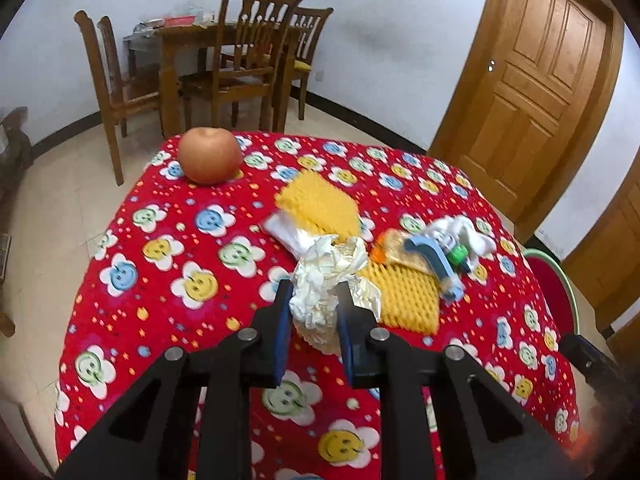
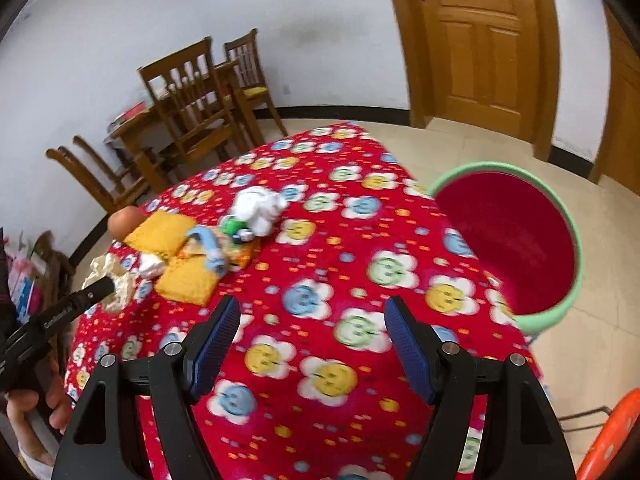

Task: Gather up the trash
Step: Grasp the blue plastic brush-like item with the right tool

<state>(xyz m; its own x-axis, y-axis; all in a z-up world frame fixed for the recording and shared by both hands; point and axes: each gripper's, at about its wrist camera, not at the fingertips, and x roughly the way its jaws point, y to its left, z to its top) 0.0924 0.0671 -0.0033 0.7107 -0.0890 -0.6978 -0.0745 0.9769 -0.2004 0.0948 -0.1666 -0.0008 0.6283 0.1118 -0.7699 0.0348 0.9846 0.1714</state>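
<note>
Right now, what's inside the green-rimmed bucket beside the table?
The bucket shows only its bare red inner wall in the right wrist view; no trash visible. Its bottom is hidden behind the table edge, so contents there can't be ruled out.

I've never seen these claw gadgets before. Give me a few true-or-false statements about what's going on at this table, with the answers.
1. The left claw grips crumpled paper. True.
2. The right claw holds an apple. False: it is open and empty; the apple sits on the tablecloth.
3. A red bin with a green rim stands beside the table. True.
4. The bin is full of trash. False: what shows of its inside looks empty.
5. Yellow foam netting lies on the table. True.
</note>
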